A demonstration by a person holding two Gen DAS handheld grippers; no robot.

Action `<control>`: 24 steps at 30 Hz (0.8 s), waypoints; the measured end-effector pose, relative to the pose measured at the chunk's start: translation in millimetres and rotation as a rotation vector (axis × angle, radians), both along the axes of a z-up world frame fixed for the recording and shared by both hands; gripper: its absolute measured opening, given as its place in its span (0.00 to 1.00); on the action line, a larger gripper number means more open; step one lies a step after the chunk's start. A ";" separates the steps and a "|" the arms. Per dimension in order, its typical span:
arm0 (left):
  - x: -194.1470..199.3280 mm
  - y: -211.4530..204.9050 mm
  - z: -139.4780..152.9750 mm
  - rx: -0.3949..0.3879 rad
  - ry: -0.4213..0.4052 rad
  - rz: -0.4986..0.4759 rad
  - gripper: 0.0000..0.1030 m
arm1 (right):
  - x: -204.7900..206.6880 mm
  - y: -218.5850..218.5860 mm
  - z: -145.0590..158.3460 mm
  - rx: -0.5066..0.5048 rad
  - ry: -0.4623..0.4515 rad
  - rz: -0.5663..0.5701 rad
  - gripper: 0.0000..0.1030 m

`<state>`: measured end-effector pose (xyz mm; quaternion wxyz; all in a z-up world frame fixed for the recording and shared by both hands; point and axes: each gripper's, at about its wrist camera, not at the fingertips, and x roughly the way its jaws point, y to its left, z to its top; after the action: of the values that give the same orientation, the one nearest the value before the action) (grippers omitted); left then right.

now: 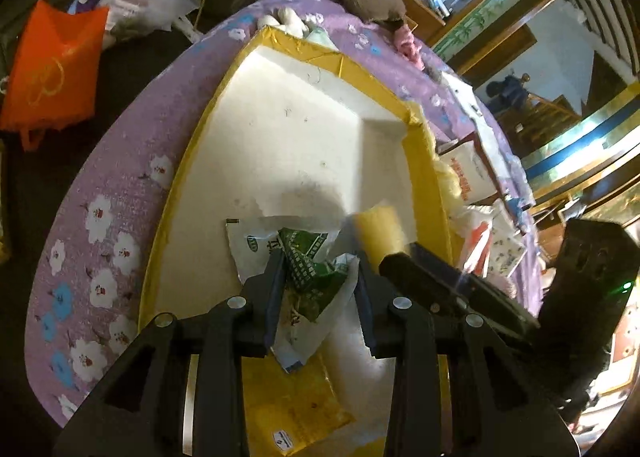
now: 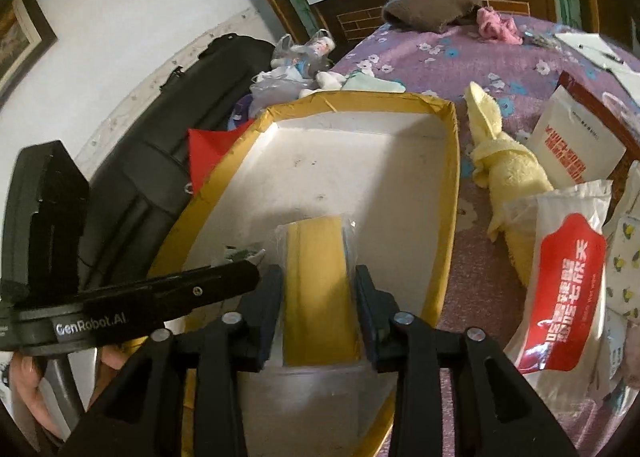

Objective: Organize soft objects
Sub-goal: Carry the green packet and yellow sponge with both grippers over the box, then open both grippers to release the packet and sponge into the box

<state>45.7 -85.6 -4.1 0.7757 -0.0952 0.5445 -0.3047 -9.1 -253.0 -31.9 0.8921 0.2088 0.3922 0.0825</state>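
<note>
A white foam box with a yellow taped rim (image 1: pixel 376 77) (image 2: pixel 452 185) lies on the purple flowered bedspread (image 1: pixel 132 161) (image 2: pixel 440 57). My left gripper (image 1: pixel 318 261) is shut on a green and white plastic packet (image 1: pixel 312 269), held over the box's near end. My right gripper (image 2: pixel 318 277) is shut on a yellow sponge in clear wrap (image 2: pixel 316 281), also over the box; that sponge shows in the left wrist view (image 1: pixel 380 233). Each gripper's body shows in the other's view.
A yellow towel (image 2: pixel 508 177), a red and white packet (image 2: pixel 568 289), a white bag with red print (image 2: pixel 576 145) and patterned packets lie right of the box. A brown cloth (image 2: pixel 432 7) and pink cloth (image 2: pixel 496 25) lie far back. An orange bag (image 1: pixel 52 65) lies beside the bed.
</note>
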 end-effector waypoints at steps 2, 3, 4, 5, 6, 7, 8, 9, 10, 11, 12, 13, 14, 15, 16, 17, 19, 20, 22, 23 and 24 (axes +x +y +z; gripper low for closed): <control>0.2 3.9 4.3 -0.028 -0.015 0.023 0.38 | -3.5 -2.1 3.5 0.010 -0.022 -0.003 0.56; 0.2 4.8 5.7 -0.034 -0.018 0.033 0.40 | -6.1 -3.8 5.5 0.022 -0.031 -0.007 0.57; -0.7 3.9 7.5 -0.026 -0.020 0.035 0.40 | -8.0 -4.6 7.1 0.033 -0.033 -0.007 0.57; -2.0 3.0 9.5 -0.015 -0.034 0.036 0.40 | -10.6 -5.7 9.1 0.041 -0.037 -0.006 0.57; -4.2 2.2 12.6 -0.003 -0.059 0.042 0.40 | -14.4 -6.7 11.4 0.044 -0.047 -0.002 0.57; -7.2 2.3 16.6 0.004 -0.083 0.056 0.40 | -18.2 -7.7 13.1 0.049 -0.055 0.002 0.57; -11.4 3.6 21.7 -0.004 -0.106 0.073 0.40 | -24.5 -10.4 14.9 0.067 -0.068 0.010 0.57; -16.3 3.6 26.6 -0.013 -0.125 0.078 0.40 | -29.1 -13.5 15.9 0.085 -0.078 0.016 0.57; -19.5 3.1 29.2 -0.016 -0.133 0.081 0.40 | -33.9 -17.5 16.8 0.105 -0.087 0.021 0.57; -24.6 2.0 33.3 -0.024 -0.142 0.081 0.40 | -41.6 -23.7 18.2 0.130 -0.101 0.021 0.57; -30.8 -0.4 37.8 -0.044 -0.156 0.072 0.40 | -48.1 -29.7 19.8 0.143 -0.112 0.016 0.57; -34.4 -3.5 40.1 -0.054 -0.164 0.062 0.40 | -54.6 -35.6 21.1 0.149 -0.123 0.009 0.57; -40.6 -9.5 42.6 -0.059 -0.170 0.046 0.40 | -61.2 -42.0 22.3 0.152 -0.133 0.001 0.57; -46.6 -17.5 44.0 -0.062 -0.171 0.022 0.40 | -68.1 -49.3 22.4 0.157 -0.136 -0.013 0.57; -50.6 -24.9 44.6 -0.061 -0.167 0.001 0.40 | -73.1 -55.2 22.1 0.163 -0.136 -0.026 0.57; -55.6 -35.4 44.9 -0.055 -0.159 -0.027 0.40 | -79.2 -63.6 21.7 0.175 -0.135 -0.039 0.57; -64.6 -53.8 44.7 -0.061 -0.148 -0.079 0.40 | -93.5 -81.8 20.8 0.186 -0.135 -0.069 0.57; -69.5 -65.9 44.3 -0.056 -0.147 -0.113 0.40 | -100.3 -89.8 20.8 0.187 -0.140 -0.086 0.57; -75.6 -84.6 42.1 -0.035 -0.141 -0.146 0.40 | -111.5 -103.8 20.6 0.182 -0.149 -0.110 0.57; -78.1 -94.3 40.1 -0.030 -0.137 -0.165 0.40 | -114.7 -108.2 20.5 0.179 -0.152 -0.123 0.57; -80.1 -105.3 37.2 -0.025 -0.127 -0.187 0.40 | -121.1 -115.9 20.6 0.172 -0.158 -0.149 0.58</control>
<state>-34.4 -190.9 33.1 0.7756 -0.0343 0.4969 -0.3878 -130.2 -369.0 -11.3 0.9027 0.3057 0.2957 0.0654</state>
